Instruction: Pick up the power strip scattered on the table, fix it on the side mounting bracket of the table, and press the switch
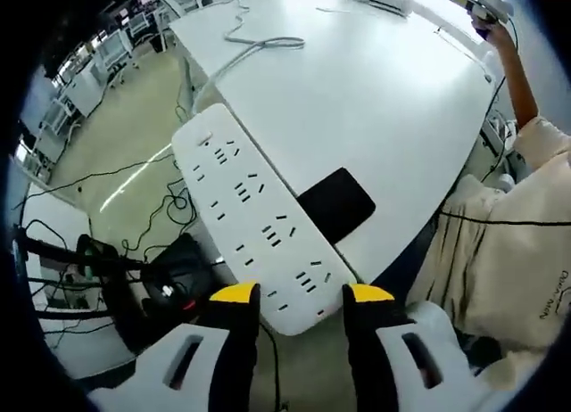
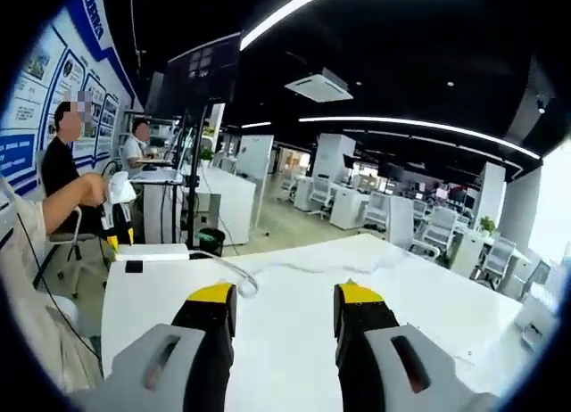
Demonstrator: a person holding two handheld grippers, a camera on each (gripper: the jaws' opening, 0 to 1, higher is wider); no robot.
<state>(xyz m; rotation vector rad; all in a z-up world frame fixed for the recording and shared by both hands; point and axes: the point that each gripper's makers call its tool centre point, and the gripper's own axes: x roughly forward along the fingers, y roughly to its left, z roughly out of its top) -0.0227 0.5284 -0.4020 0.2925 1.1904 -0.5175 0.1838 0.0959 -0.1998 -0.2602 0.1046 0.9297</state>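
1. The power strip (image 1: 254,220) is a long white multi-socket bar. In the left gripper view its near end sits between the jaws of your left gripper (image 1: 302,296), projecting past the edge of the white table (image 1: 375,100).
2. Expect a rigid, smooth plastic body of moderate weight. Held by 1 end, it will tend to droop and pivot.
3. Grip across the narrow width on the flat side walls, clear of the sockets.
4. Its white cable (image 1: 254,48) trails across the tabletop and will drag; allow slack.
5. A black pad (image 1: 336,203) lies just beside the strip.
6. Your right gripper (image 2: 278,298) is parted and empty above the table.
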